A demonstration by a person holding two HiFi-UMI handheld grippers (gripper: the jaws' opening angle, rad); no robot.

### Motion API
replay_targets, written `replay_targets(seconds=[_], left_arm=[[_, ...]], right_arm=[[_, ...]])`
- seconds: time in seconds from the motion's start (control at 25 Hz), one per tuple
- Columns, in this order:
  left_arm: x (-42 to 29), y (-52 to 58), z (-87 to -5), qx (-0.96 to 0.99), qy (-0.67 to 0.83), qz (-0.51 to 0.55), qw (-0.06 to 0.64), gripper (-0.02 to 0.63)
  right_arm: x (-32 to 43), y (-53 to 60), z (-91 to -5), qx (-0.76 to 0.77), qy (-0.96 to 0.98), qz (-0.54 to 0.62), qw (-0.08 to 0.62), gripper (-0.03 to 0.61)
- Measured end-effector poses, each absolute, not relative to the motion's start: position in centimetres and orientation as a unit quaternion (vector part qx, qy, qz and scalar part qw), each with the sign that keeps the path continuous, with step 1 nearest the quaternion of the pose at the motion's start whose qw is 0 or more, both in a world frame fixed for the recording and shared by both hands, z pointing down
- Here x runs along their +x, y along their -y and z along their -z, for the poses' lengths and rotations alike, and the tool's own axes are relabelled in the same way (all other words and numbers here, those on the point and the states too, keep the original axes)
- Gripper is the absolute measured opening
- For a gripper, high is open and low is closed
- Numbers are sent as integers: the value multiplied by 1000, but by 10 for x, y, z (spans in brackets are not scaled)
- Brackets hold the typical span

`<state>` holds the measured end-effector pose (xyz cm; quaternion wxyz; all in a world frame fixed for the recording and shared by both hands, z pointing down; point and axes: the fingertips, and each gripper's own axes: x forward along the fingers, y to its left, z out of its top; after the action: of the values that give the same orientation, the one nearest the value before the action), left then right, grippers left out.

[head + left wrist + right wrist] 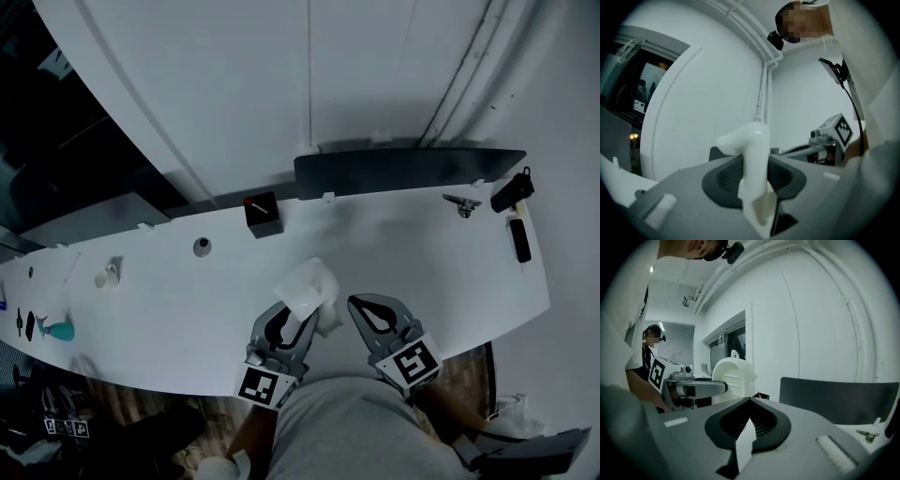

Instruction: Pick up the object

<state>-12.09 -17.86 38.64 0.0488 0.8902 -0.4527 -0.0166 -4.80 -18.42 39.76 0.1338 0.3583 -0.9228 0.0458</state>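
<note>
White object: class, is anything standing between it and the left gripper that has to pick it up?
Nothing visible does. The white object is clamped between the jaws of the left gripper, with its pads pressing on both sides. The right gripper is shut and empty just beside it, not touching it.

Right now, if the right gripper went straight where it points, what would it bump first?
Likely the small black box on the table, though depth is unclear. The shut right gripper points just past the white object; the wall stands behind.
</note>
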Motion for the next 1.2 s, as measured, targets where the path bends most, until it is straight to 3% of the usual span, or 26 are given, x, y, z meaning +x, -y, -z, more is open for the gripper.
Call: replay_targets(seconds=[0.84, 1.2], left_arm=[[-133, 158, -400, 894, 439, 23, 81, 137], [-107, 115, -393, 891, 445, 37, 75, 137]], right_arm=[[-74, 161, -411, 399, 898, -17, 187, 0], [-55, 119, -397, 408, 900, -12, 150, 0]])
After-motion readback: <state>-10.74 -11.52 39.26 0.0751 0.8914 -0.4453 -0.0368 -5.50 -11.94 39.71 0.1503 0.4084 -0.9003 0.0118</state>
